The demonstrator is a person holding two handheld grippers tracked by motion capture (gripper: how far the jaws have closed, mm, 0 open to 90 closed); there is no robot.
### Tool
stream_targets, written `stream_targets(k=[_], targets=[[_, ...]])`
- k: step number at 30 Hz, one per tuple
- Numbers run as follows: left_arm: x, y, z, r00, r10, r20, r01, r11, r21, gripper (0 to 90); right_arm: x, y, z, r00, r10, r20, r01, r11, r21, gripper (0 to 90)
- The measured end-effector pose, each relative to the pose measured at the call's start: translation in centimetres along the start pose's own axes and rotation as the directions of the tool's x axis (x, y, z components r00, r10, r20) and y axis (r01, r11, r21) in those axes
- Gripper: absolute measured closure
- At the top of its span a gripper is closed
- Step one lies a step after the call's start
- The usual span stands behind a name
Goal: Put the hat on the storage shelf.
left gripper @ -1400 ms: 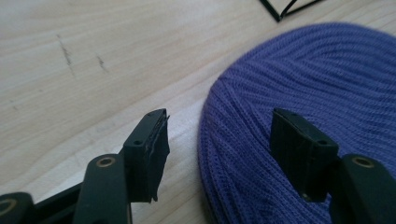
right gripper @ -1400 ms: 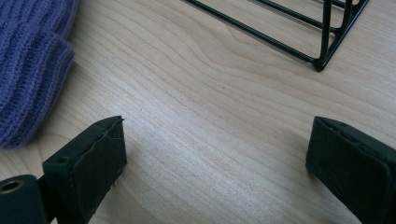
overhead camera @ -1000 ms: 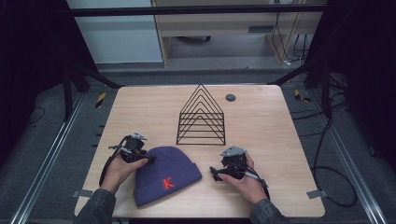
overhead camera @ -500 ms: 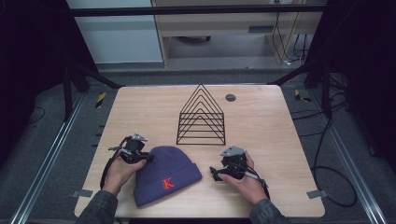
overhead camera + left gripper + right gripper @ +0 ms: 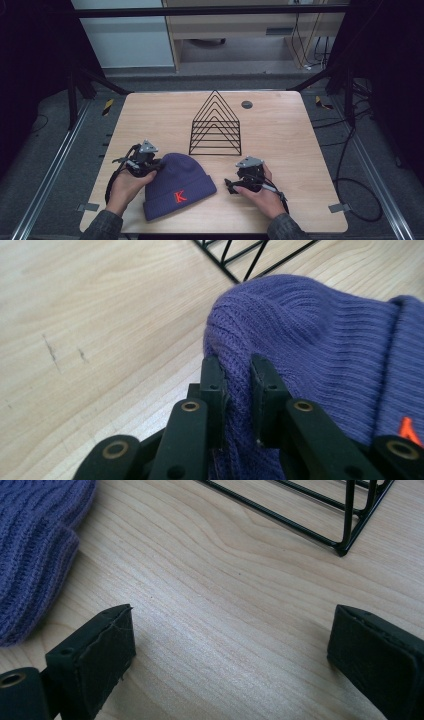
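The left gripper (image 5: 235, 390) is pinching a fold of knit at the crown end of the purple beanie (image 5: 320, 355); its two black jaws have just been closing and are now clamping the wool between their pads, as the left gripper view is showing. In the high view that left gripper (image 5: 150, 164) is sitting at the beanie's (image 5: 177, 185) upper left edge, with the person's left hand (image 5: 126, 186) wrapping it from below. The beanie is lying flat on the wooden table (image 5: 280, 125), its cuff with the red letter K (image 5: 179, 196) facing the person's side. The black wire rack (image 5: 216, 125) is standing just beyond the beanie, apart from it. The right gripper (image 5: 231, 186) is resting just to the right of the beanie, not touching it, and its jaws are standing wide apart with only bare table (image 5: 235, 620) between them, the beanie's (image 5: 35, 550) cuff lying off to one side in the right gripper view.
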State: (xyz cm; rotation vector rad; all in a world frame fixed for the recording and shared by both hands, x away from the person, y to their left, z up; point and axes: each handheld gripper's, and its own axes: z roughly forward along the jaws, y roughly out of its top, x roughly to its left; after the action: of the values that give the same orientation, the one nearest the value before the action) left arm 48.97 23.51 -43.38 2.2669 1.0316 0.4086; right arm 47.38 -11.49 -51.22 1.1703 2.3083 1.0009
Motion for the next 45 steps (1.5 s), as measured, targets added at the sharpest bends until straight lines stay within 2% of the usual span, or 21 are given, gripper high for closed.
stream_targets(k=[4, 9, 10, 12, 13, 15, 18, 21, 23, 25, 30, 35, 38, 42, 45], targets=[[-0.6, 0.6, -1.0, 0.9986, 0.053, 0.002, -0.053, 0.9983, -0.026, 78.1, 0.0, 0.0, 0.0, 1.0, -0.001, 0.0, 0.001, 1.0, 0.001, 5.1], [-1.3, 1.4, -2.1, 0.9957, 0.093, 0.002, -0.093, 0.9947, -0.045, 78.2, 0.0, 0.0, 0.0, 1.0, -0.001, 0.0, 0.001, 1.0, 0.001, 5.1], [-1.7, 1.8, -2.6, 0.9933, 0.115, 0.005, -0.115, 0.9918, -0.057, 78.3, 0.0, 0.0, 0.0, 1.0, -0.001, -0.001, 0.001, 1.0, 0.002, 5.0], [-1.9, 2.0, -2.9, 0.9921, 0.126, 0.002, -0.125, 0.9901, -0.064, 78.4, 0.0, 0.0, 0.0, 1.0, -0.001, 0.001, 0.001, 1.0, 0.001, 4.9], [-2.3, 2.4, -3.6, 0.9888, 0.149, -0.001, -0.149, 0.9861, -0.074, 78.5, 0.0, 0.0, 0.0, 1.0, 0.003, 0.002, -0.003, 1.0, 0.001, 4.8], [-2.5, 2.6, -3.9, 0.9881, 0.154, 0.001, -0.153, 0.9844, -0.086, 78.5, 0.0, 0.0, 0.0, 1.0, 0.003, 0.003, -0.003, 1.0, 0.001, 4.8], [-3.1, 3.1, -5.0, 0.9833, 0.182, 0.002, -0.18, 0.9767, -0.116, 78.6, 0.0, 0.0, 0.1, 1.0, 0.003, 0.004, -0.003, 1.0, 0.001, 4.8], [-3.4, 3.5, -5.5, 0.9785, 0.206, 0.0, -0.205, 0.9712, -0.122, 78.6, 0.0, 0.1, 0.1, 1.0, 0.005, 0.005, -0.005, 1.0, 0.002, 4.8], [-3.5, 3.6, -5.7, 0.9778, 0.209, 0.002, -0.208, 0.9701, -0.126, 78.6, 0.0, 0.1, 0.1, 1.0, 0.004, 0.005, -0.004, 1.0, 0.002, 4.8], [-4.0, 3.8, -6.2, 0.9716, 0.237, 0.0, -0.234, 0.962, -0.141, 78.6, 0.0, 0.1, 0.1, 1.0, 0.005, 0.005, -0.005, 1.0, 0.002, 4.8], [-4.2, 4.2, -7.1, 0.9668, 0.256, 0.001, -0.253, 0.956, -0.149, 79.0, 0.1, 0.1, 0.1, 1.0, 0.001, 0.004, -0.001, 1.0, 0.004, 4.1], [-4.2, 4.7, -7.8, 0.9666, 0.256, 0.006, -0.252, 0.9541, -0.162, 79.3, 0.1, 0.0, 0.0, 1.0, -0.006, -0.003, 0.006, 1.0, 0.006, 4.2], [-4.2, 5.2, -8.5, 0.9627, 0.271, 0.006, -0.266, 0.949, -0.17, 79.3, 0.1, 0.0, 0.0, 0.9999, -0.013, -0.009, 0.013, 1.0, 0.01, 4.6], [-3.9, 5.6, -9.1, 0.9625, 0.271, 0.0, -0.267, 0.9464, -0.182, 79.5, 0.1, 0.1, -0.1, 0.9995, -0.028, -0.016, 0.028, 1.0, 0.008, 6.0], [-3.5, 6.0, -10.2, 0.962, 0.273, -0.015, -0.27, 0.942, -0.199, 79.6, 0.2, 0.3, -0.2, 0.9991, -0.038, -0.021, 0.038, 0.999, 0.011, 10.1]])
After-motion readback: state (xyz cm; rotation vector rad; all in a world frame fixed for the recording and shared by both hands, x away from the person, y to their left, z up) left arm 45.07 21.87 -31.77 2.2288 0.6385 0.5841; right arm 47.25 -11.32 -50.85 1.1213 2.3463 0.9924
